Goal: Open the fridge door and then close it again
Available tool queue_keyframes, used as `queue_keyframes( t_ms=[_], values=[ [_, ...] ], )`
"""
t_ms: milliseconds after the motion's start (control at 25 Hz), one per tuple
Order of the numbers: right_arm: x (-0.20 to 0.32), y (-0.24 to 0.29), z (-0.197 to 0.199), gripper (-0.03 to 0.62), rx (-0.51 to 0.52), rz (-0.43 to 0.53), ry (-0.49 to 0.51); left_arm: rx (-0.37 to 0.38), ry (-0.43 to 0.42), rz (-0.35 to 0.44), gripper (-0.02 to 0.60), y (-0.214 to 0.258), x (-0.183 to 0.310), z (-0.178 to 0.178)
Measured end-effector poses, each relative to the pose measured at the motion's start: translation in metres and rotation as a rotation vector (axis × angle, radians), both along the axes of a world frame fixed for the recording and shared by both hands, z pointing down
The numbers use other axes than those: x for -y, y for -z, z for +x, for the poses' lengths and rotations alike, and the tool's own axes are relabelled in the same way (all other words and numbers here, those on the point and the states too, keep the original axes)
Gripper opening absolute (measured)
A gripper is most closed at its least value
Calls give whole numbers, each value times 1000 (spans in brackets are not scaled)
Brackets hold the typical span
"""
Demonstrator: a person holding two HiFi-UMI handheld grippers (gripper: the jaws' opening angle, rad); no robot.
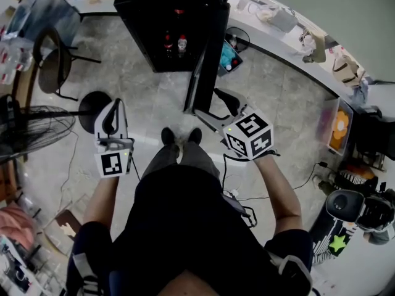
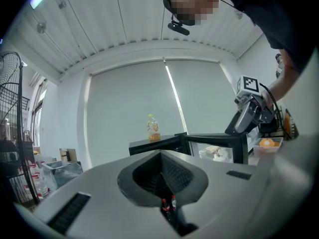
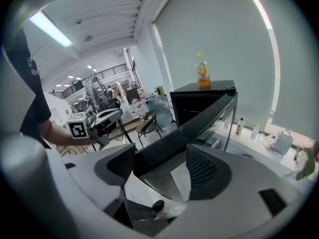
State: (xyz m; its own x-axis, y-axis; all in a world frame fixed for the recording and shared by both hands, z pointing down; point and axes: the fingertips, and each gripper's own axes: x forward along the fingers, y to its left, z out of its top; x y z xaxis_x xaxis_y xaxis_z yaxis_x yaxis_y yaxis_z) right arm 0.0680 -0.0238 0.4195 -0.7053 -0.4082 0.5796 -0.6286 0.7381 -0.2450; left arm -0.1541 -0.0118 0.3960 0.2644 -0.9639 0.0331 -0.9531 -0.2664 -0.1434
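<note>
The right claw (image 3: pixel 159 169) is seen pinching the free edge of the fridge door (image 3: pixel 202 121), which is swung wide open and runs away from this claw to the black fridge (image 1: pixel 166 17) just beyond, where bottles (image 1: pixel 174 43) are shown on a shelf inside. The left claw (image 2: pixel 160 158) is pressed together with nothing in it. It is kept well to the left of the door and pointed level toward the fridge, on whose top a drink bottle (image 2: pixel 153 128) is stood.
</note>
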Motion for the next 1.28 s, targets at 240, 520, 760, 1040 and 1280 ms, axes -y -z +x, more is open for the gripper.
queue_keyframes(
  t_ms=[240, 520, 760, 1040, 1280],
  values=[
    [-11, 14, -13, 264, -71, 229, 209, 3, 16, -1, 22, 1, -8, -2],
    [-7, 19, -23, 293, -159, 412, 412, 13, 42, -10, 21, -1, -6, -8],
    [-8, 24, -16, 328, -281, 560, 619, 16, 63, -15, 23, -1, -8, -10],
    [-4, 24, -9, 327, -389, 745, 798, 26, 70, -11, 23, 1, -5, -4],
    [7, 0, 3, 328, -573, 833, 948, 22, 91, -15, 22, 1, -2, -5]
  ],
)
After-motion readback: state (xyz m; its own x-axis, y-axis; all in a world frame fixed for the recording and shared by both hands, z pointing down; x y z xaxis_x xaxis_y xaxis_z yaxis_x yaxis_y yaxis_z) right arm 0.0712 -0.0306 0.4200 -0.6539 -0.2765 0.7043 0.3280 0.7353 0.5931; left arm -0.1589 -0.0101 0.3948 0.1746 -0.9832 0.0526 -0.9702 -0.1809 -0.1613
